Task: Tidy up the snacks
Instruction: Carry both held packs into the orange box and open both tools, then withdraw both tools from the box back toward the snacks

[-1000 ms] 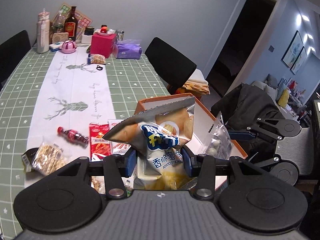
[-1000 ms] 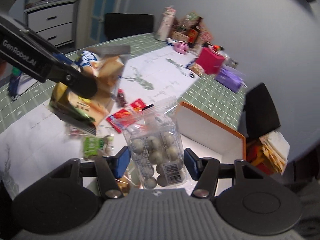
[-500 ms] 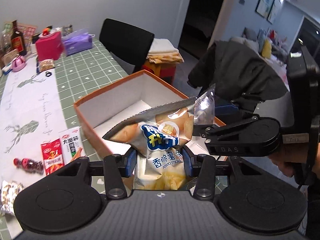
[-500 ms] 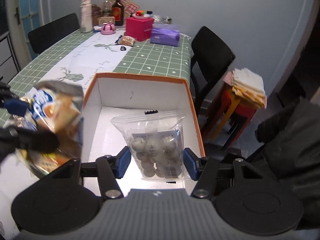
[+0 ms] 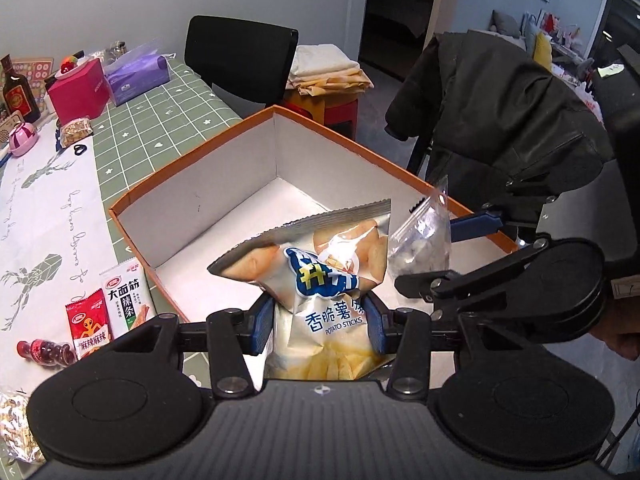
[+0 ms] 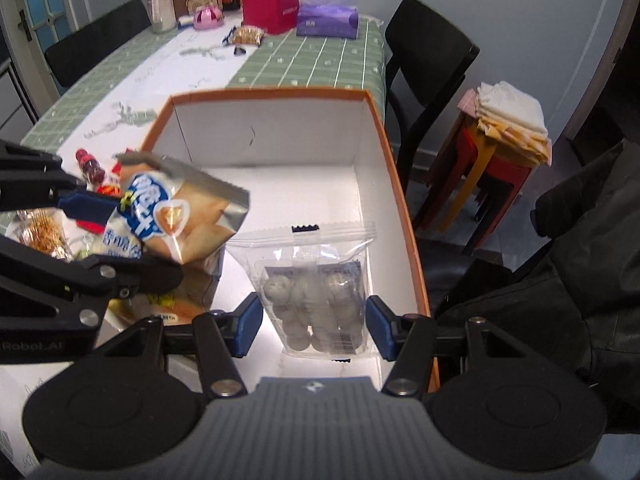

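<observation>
You are early on: your left gripper [image 5: 318,322] pinches the silver potato-stick bag [image 5: 320,276] and your right gripper [image 6: 310,326] the clear pouch of grey balls [image 6: 316,300] over the empty orange-rimmed white box [image 6: 360,184], red-and-white snack packets [image 5: 106,308] waiting on the table.

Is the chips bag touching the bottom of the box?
Cannot tell. The potato sticks bag hangs in the left gripper over the orange box; neither view shows its bottom edge.
</observation>
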{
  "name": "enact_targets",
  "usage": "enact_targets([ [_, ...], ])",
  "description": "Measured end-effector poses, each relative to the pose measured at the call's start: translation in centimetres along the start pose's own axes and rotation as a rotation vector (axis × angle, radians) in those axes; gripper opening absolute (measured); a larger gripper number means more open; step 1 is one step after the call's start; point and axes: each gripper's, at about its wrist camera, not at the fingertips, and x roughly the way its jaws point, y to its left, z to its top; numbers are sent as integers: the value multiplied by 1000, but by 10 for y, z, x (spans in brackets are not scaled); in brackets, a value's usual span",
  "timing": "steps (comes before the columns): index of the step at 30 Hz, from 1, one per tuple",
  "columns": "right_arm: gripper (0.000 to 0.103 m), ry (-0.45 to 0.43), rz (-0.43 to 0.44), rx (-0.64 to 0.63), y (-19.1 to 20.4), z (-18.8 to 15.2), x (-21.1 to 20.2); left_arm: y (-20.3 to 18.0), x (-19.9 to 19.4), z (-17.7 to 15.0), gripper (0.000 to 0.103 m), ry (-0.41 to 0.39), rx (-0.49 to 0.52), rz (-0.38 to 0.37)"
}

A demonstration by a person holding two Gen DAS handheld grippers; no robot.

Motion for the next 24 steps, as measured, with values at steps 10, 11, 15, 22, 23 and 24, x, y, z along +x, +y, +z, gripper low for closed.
enact_targets([
  [10,55,126,-38,-54,-1,-12,21,-16,19,2,53,77,106,15],
  [11,55,136,-39,-61,0,-13,23,-18,21,2,54,88,111,16],
  [15,54,155,-54,-77,1,-15,27,-16,28,0,56,117,84,18],
  [22,61,142,-74,-73,-1,-16,21,-6,30,-5,66,141,34,1],
  [23,62,137,-75,-73,0,-16,19,-5,29,-5,70,137,25,-1],
  [24,62,133,-72,-71,0,-16,18,-3,27,-5,72,133,16,-4],
])
